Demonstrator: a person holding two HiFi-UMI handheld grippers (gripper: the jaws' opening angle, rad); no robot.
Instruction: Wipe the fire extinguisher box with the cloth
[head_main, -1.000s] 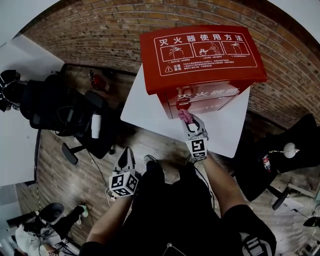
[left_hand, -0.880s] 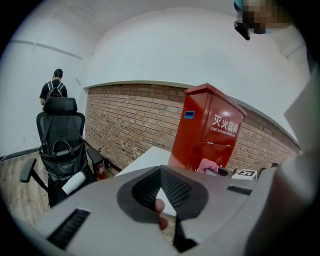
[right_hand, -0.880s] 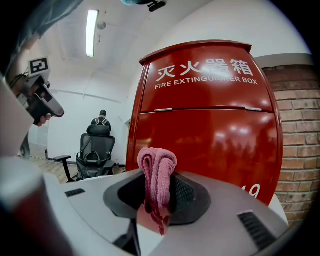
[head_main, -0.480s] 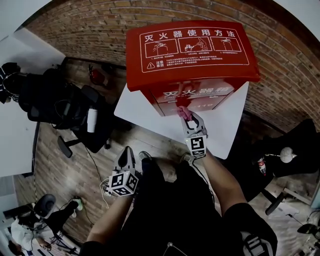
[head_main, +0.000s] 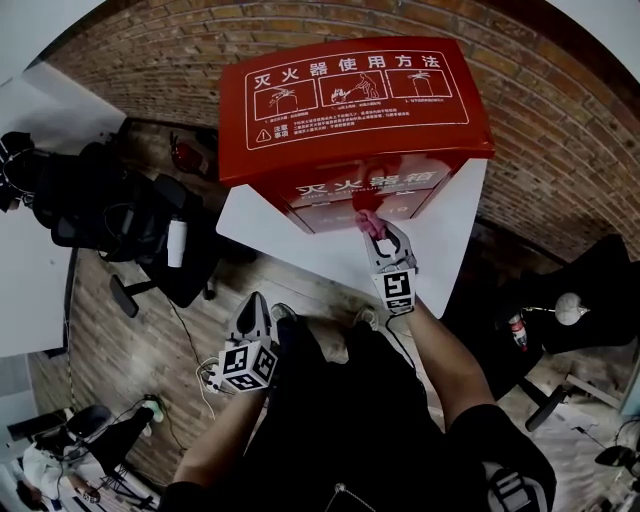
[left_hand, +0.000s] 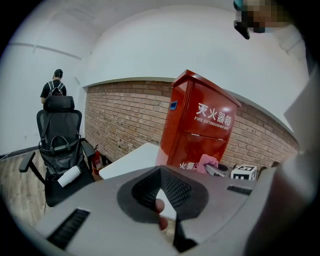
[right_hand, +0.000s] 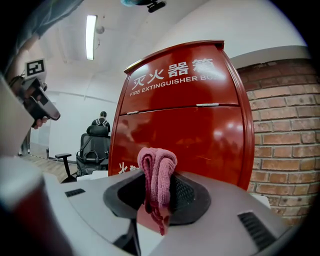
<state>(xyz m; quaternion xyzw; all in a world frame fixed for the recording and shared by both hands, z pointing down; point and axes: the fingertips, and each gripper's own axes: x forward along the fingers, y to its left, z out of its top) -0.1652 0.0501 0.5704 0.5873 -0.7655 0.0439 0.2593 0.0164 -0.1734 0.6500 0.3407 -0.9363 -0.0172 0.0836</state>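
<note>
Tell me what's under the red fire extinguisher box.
The fire extinguisher box stands on a white table, which juts out past its front and sides. The tabletop directly beneath its base is covered, so anything there can't be seen.

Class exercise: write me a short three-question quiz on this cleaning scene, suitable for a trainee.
1. Which gripper clamps the pink cloth?
2. The fire extinguisher box stands on: A) white table B) floor C) chair.
3. True or false: the left gripper touches the box.
Key: 1, the right gripper; 2, A; 3, false: it hangs apart from the box, shut and empty.
</note>
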